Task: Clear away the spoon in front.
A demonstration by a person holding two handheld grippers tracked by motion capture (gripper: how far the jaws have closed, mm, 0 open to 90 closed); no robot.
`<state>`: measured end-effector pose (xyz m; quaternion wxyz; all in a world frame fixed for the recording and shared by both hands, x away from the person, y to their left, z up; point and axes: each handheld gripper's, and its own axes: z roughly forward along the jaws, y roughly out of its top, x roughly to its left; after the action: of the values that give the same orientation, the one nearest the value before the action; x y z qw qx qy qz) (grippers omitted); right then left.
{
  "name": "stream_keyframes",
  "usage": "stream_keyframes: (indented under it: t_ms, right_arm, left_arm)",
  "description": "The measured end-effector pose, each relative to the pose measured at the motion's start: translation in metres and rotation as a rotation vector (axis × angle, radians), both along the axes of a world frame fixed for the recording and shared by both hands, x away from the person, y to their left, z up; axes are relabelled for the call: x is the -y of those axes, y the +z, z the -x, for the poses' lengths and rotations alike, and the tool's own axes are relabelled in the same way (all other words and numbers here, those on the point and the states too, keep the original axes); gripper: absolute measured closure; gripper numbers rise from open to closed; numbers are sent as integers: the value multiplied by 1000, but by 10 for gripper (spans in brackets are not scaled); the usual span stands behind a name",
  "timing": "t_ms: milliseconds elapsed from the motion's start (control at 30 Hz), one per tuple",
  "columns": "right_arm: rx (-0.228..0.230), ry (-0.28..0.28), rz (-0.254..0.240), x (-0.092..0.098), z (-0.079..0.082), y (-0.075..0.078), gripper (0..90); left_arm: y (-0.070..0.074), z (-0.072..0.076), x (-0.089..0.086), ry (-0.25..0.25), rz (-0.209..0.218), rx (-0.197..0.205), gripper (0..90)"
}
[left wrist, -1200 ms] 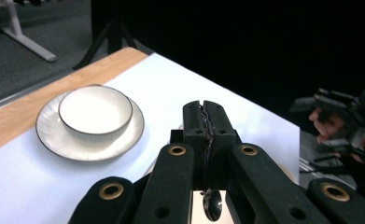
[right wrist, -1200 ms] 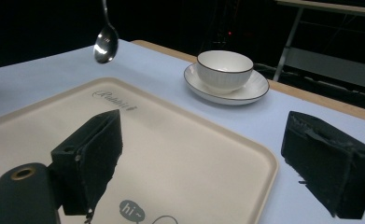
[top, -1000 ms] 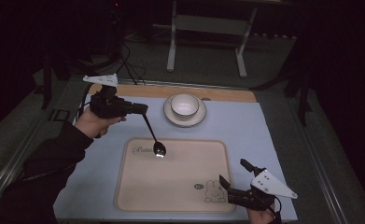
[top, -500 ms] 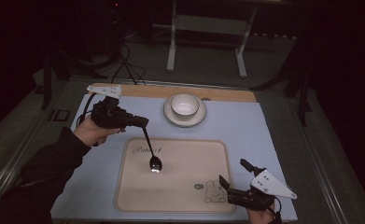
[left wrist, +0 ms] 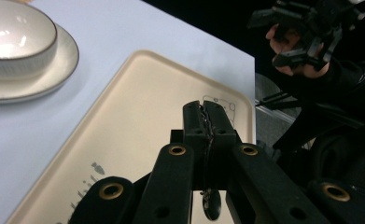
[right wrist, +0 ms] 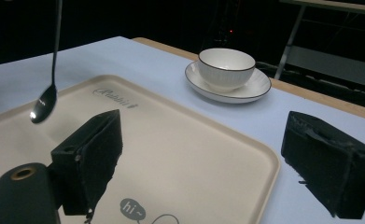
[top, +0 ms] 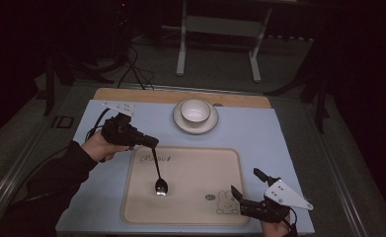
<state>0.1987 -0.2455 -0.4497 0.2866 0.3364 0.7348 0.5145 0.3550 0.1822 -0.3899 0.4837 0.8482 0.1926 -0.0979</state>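
Surroundings: dark floor around the table, where we see a pale blue mat over the top and a wooden strip along the far edge.
Left gripper: we hold it over the mat just left of the tray's far left corner; its jaws are pressed together on the spoon's handle, and in the left gripper view we see them meet with the thin handle pinched between.
Spoon: it hangs from those jaws, handle up and slanting, bowl down over the tray's left half; from the high view we cannot tell whether the bowl touches the tray, but in the right gripper view it hangs clear above it.
Tray: cream, rounded corners, lying on the mat in front of us, a rabbit drawing near its right front corner.
Bowl: white, standing on a saucer beyond the tray's far edge.
Right gripper: at the tray's right front corner, jaws wide apart with nothing between them.
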Motion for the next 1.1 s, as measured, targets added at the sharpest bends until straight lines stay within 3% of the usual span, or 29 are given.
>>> stream_keyframes:
  t_ms: [367, 700, 867, 1100]
  right_arm:
    - [-6, 3, 3, -1, -1, -1, 125]
    - [-9, 5, 0, 0, -2, -1, 125]
    - [-12, 7, 1, 0, -2, -1, 125]
    - [-9, 11, 0, -1, -1, -1, 125]
  left_arm:
    - [-31, -2, 13, -93, -38, -60, 900]
    - [-48, -12, 22, -122, -43, -84, 896]
    - [-54, -15, 24, -93, -41, -79, 883]
    - [-65, -17, 25, -3, -36, -48, 828]
